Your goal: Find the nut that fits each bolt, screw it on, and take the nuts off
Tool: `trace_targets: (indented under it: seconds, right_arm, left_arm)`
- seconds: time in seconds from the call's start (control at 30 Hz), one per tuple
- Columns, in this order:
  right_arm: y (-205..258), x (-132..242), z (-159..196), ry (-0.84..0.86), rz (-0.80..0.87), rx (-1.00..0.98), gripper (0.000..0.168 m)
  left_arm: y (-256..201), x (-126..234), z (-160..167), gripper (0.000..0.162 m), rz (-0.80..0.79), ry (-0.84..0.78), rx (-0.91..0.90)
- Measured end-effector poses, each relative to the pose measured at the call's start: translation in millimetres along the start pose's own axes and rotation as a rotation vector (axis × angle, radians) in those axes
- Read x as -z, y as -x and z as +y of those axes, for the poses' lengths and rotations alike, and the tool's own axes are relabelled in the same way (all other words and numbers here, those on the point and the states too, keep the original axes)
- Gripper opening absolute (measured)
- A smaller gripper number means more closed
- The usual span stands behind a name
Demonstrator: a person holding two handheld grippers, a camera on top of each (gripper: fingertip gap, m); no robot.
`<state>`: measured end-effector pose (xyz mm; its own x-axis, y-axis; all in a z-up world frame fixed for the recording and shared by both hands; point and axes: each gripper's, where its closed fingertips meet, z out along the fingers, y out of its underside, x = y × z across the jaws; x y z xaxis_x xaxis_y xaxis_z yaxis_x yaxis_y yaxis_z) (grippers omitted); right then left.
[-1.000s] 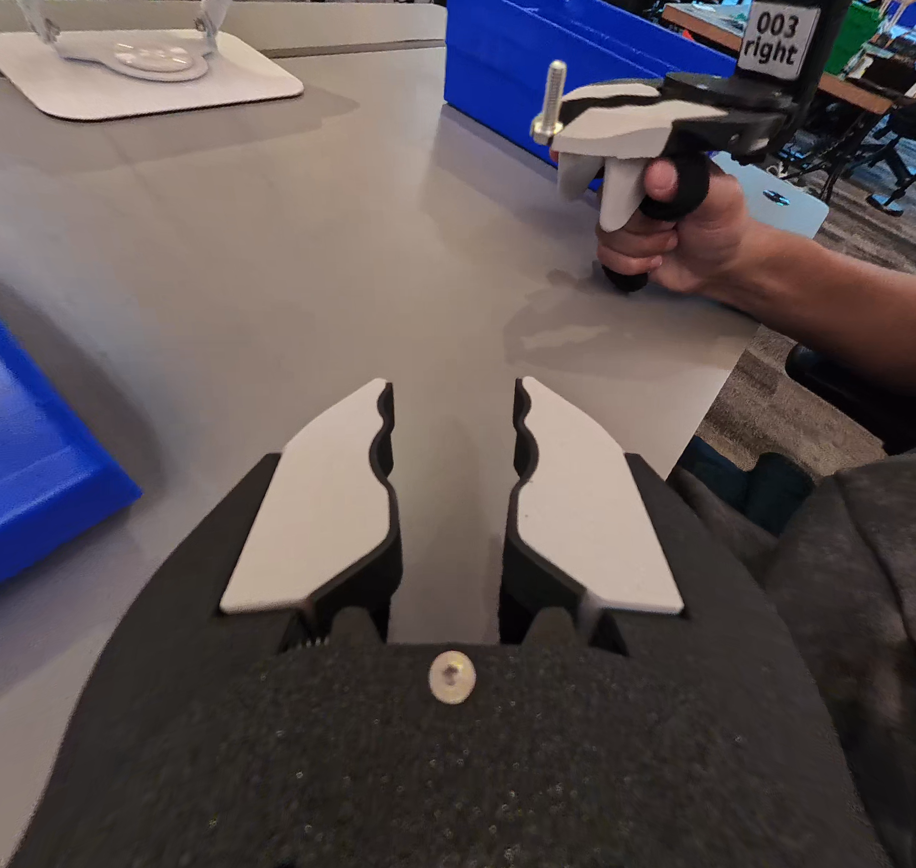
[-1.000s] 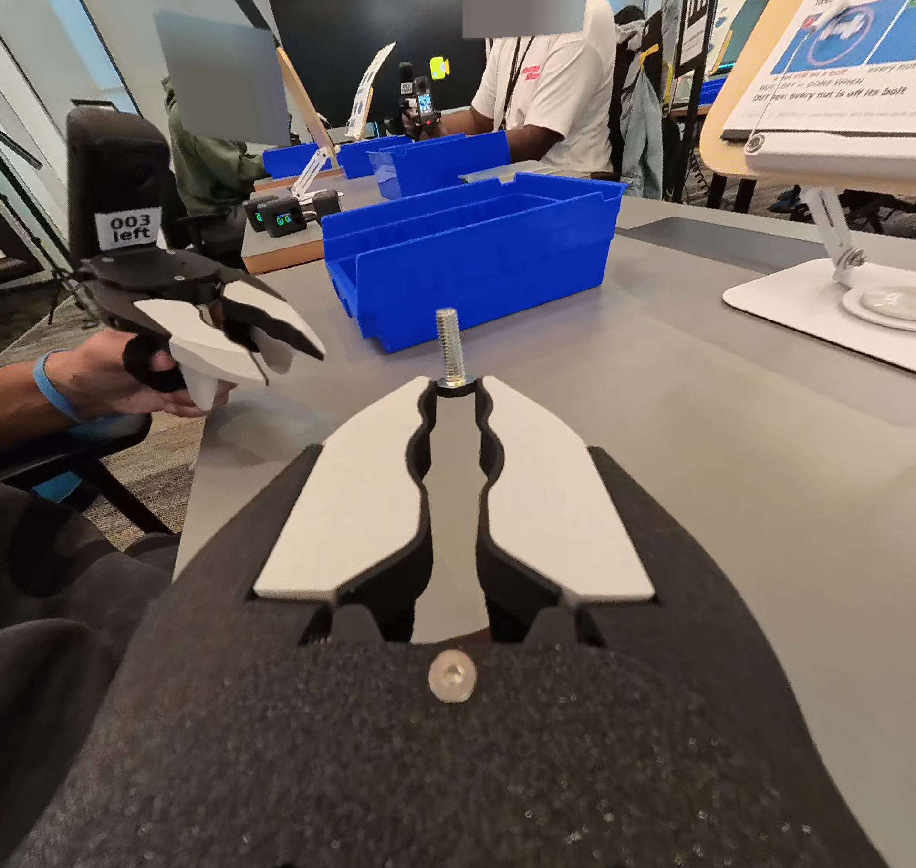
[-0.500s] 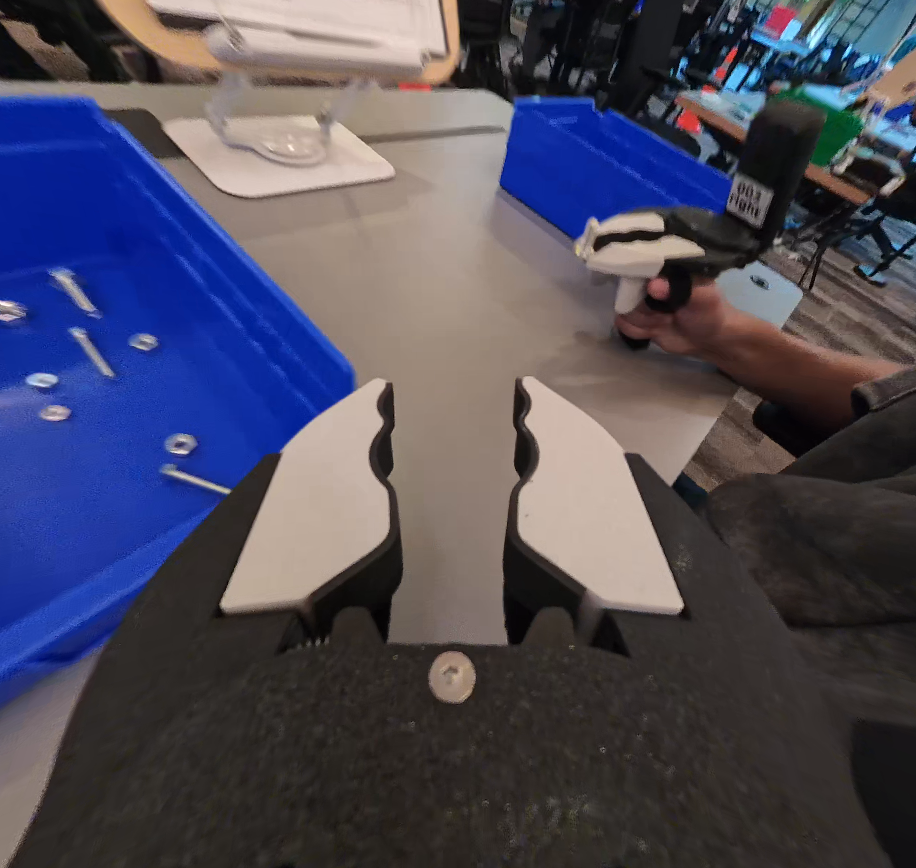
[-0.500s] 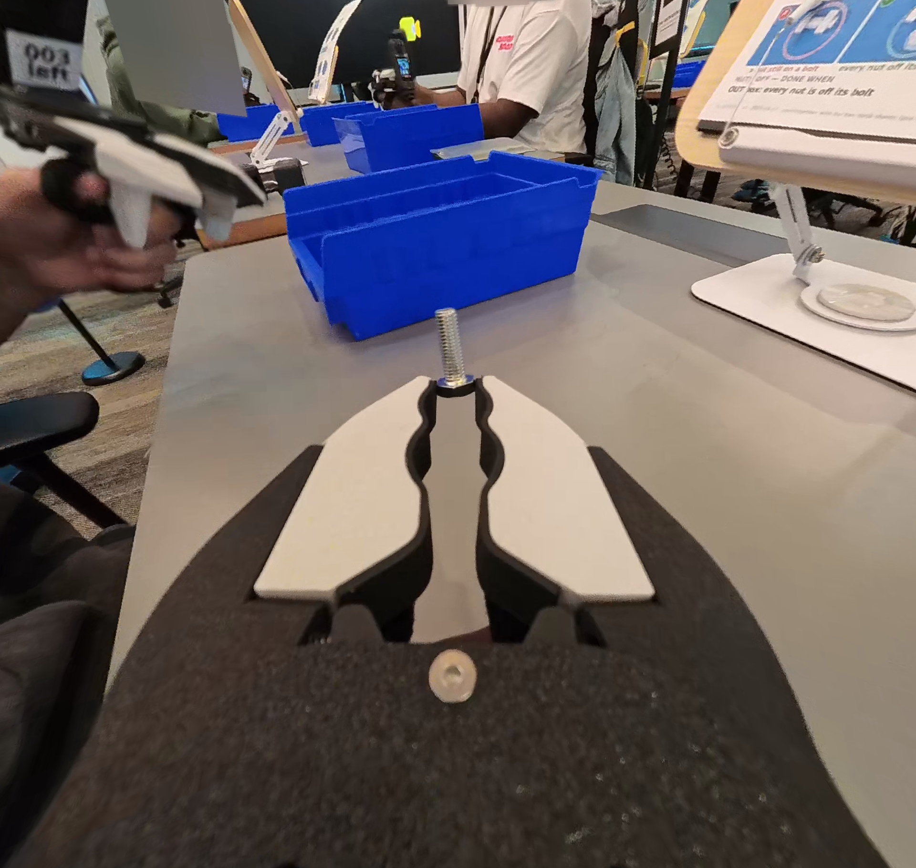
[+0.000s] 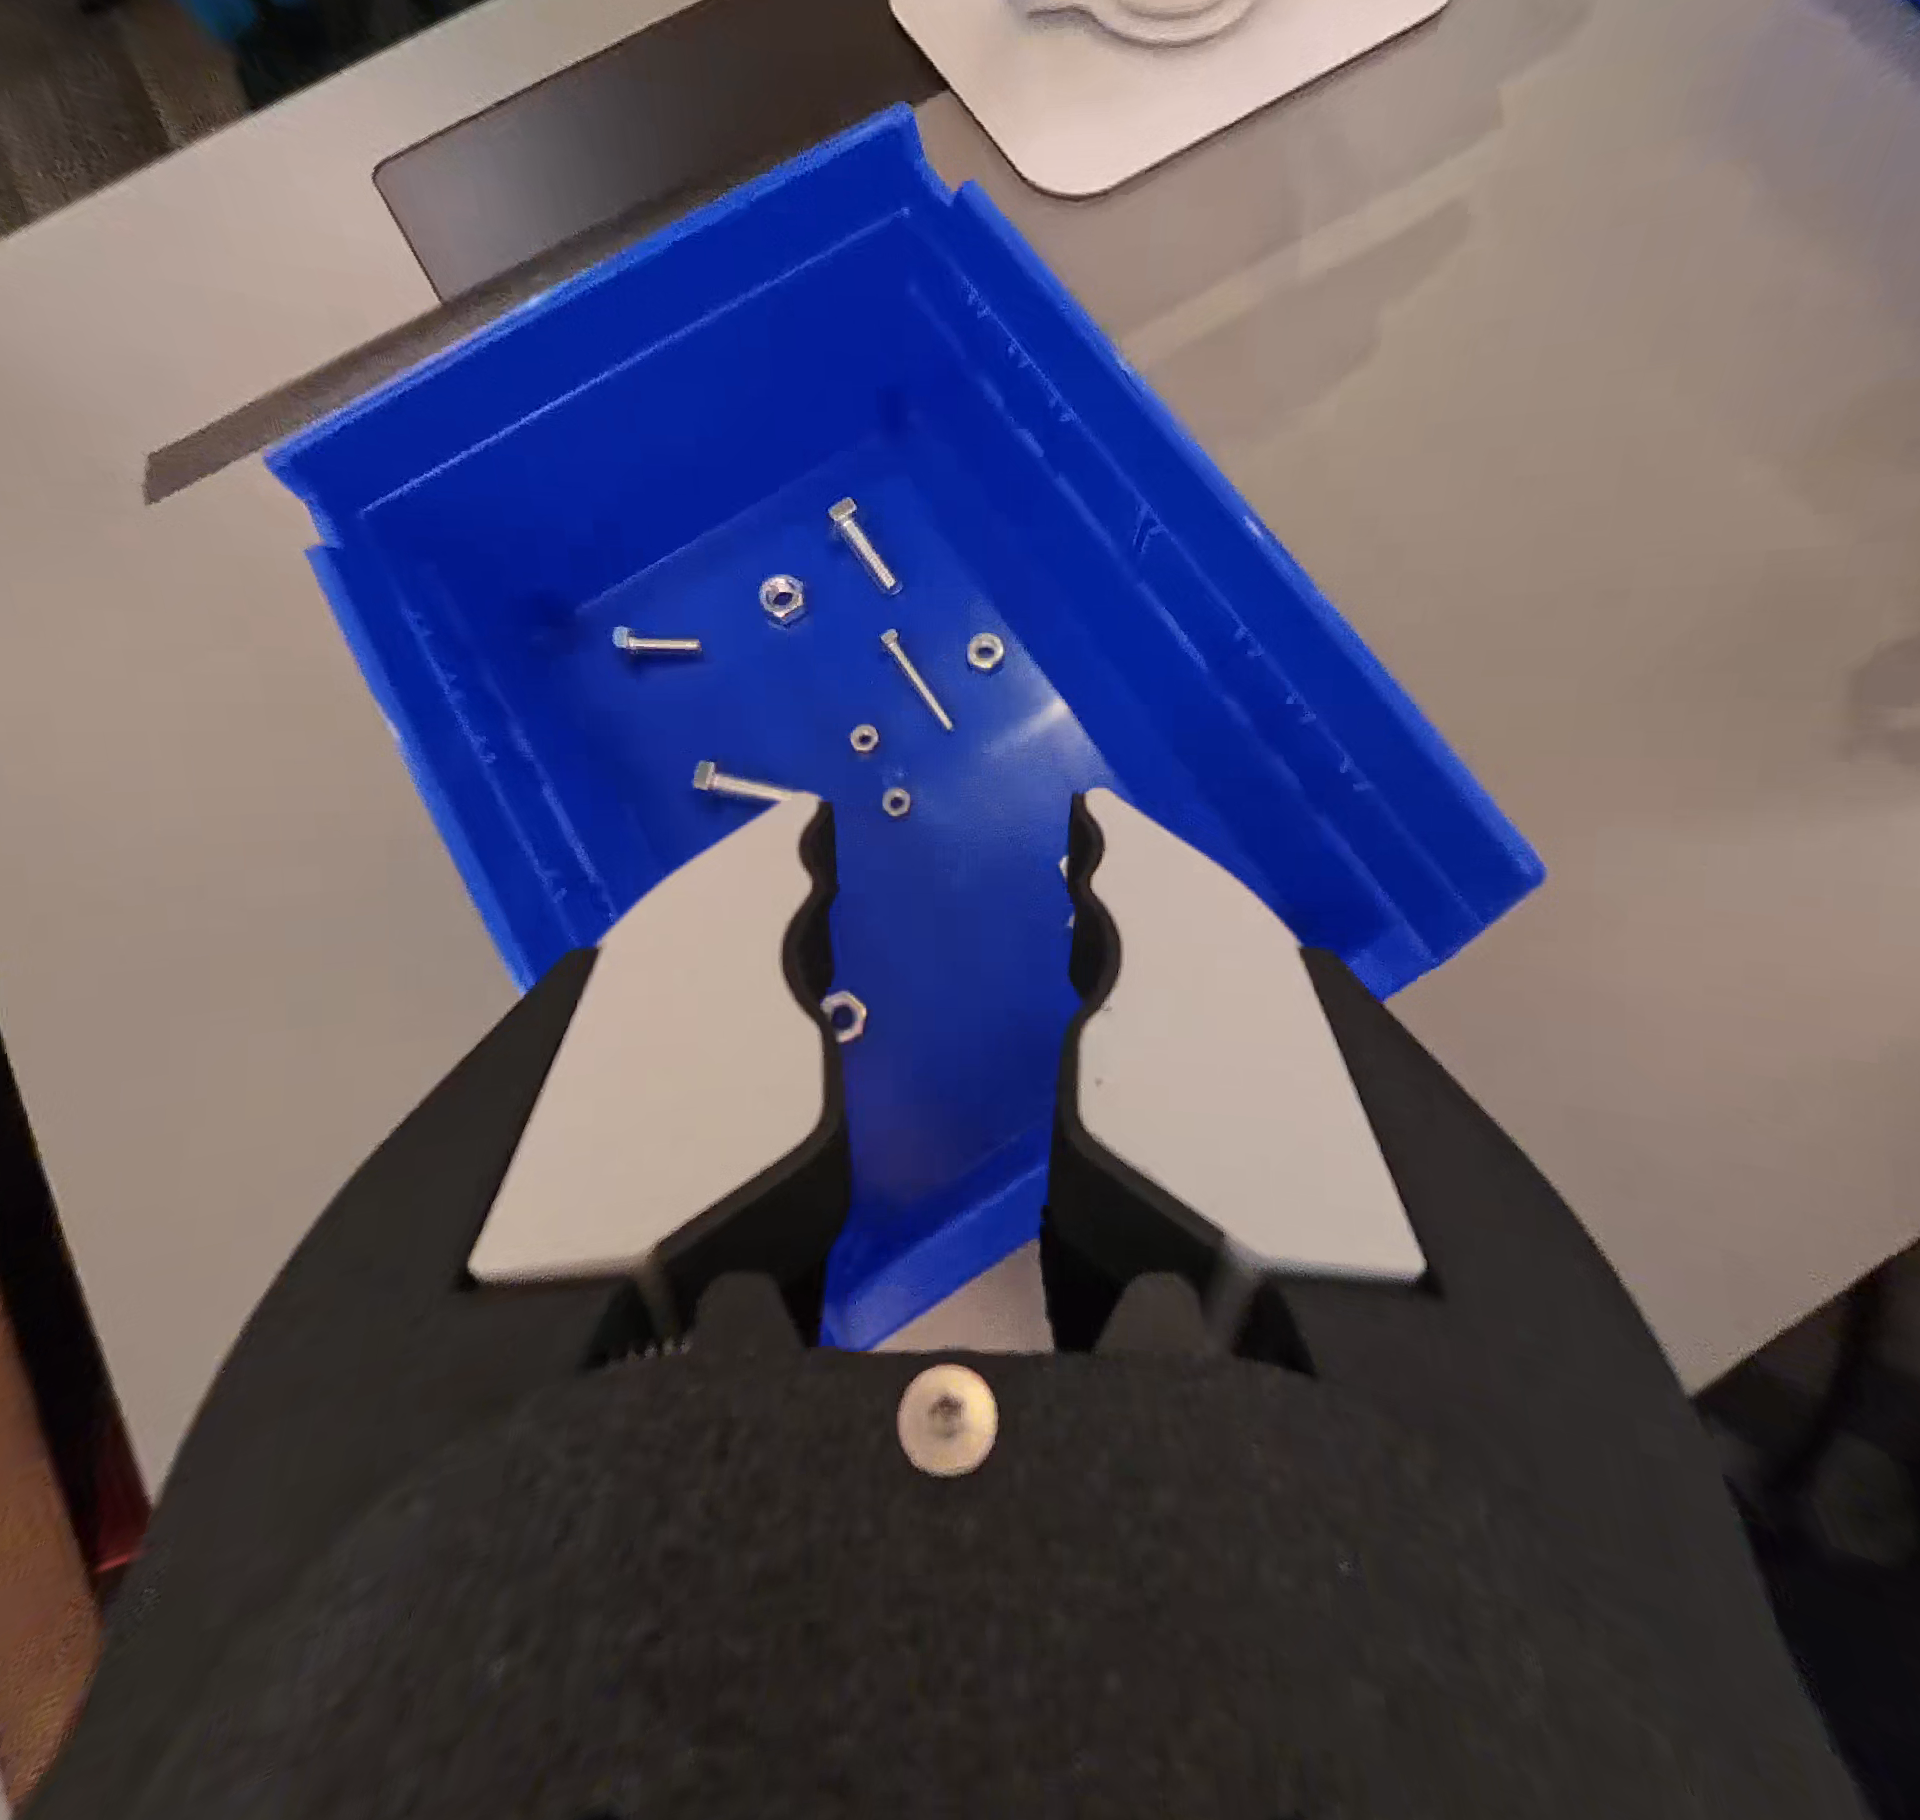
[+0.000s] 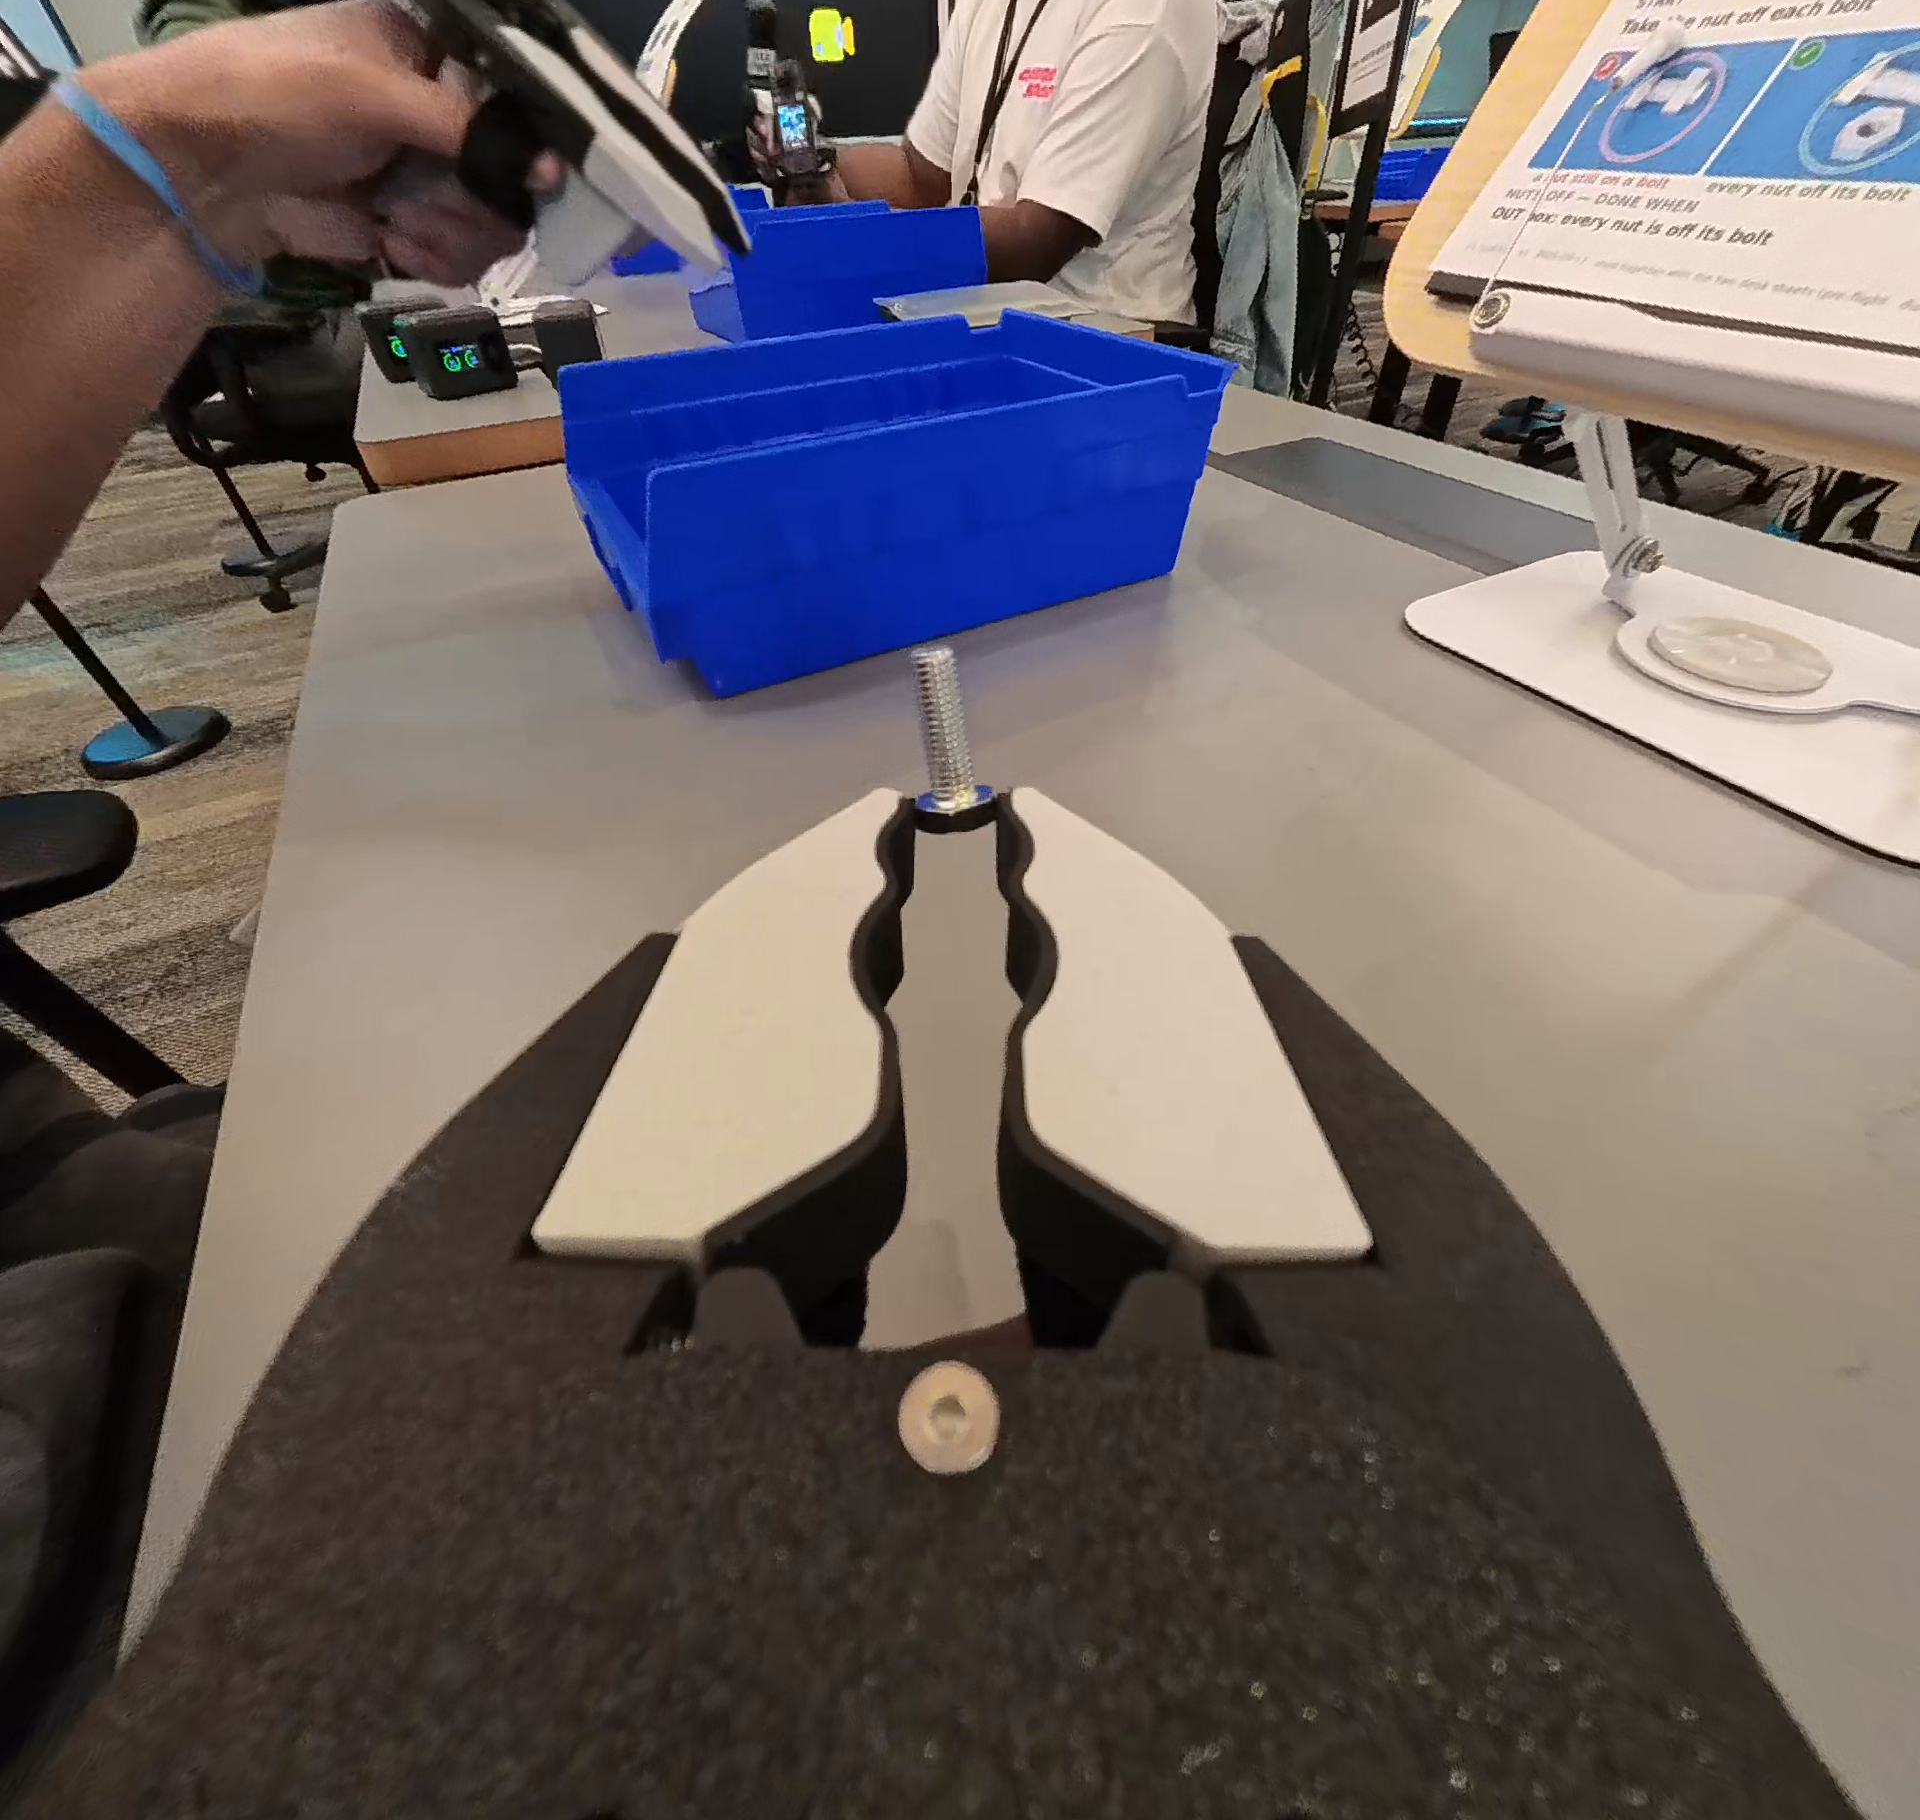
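Observation:
My left gripper (image 5: 948,806) is open and empty. It looks down from above into a blue bin (image 5: 1195,586). The bin holds several loose silver bolts, such as one (image 5: 862,544) at the back, and several nuts, such as one (image 5: 781,598) beside it and one (image 5: 844,1016) by my left finger. My right gripper (image 6: 954,802) is shut on the head of a silver bolt (image 6: 941,726) that stands upright with its thread up, just above the grey table (image 6: 1351,939). The left gripper also shows in the right wrist view (image 6: 623,160), held high at the upper left.
A blue bin (image 6: 894,513) stands on the table beyond the bolt. A white stand base (image 6: 1662,669) with an instruction sheet (image 6: 1714,160) is at the right; it also shows in the left wrist view (image 5: 1164,35). People sit at other tables behind. The gap from one gripper's tips to the other's is roughly 35 cm.
My left gripper has swung left, risen and tilted down over the bin of bolts and nuts. My right gripper has kept still with the bolt in it.

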<state>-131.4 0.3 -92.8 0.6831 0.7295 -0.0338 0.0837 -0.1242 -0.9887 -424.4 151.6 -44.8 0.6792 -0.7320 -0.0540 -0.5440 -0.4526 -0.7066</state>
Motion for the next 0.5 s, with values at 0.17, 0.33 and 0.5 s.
trace_targets:
  seconds: [0.17,0.33,0.5]
  right_arm:
    - [1.8,1.3,0.2,-0.003,0.003,0.018,0.015]
    - [1.9,2.0,-0.8,-0.008,0.003,0.019,0.015]
    - [1.6,1.4,-0.2,-0.006,0.002,0.014,0.015]
  left_arm:
    - [14.9,-19.7,2.9,0.043,-0.016,0.191,-0.057]
    - [16.8,-38.2,2.3,0.043,-0.054,0.313,-0.163]
    - [11.1,-60.3,-4.3,0.042,-0.003,0.376,-0.235]
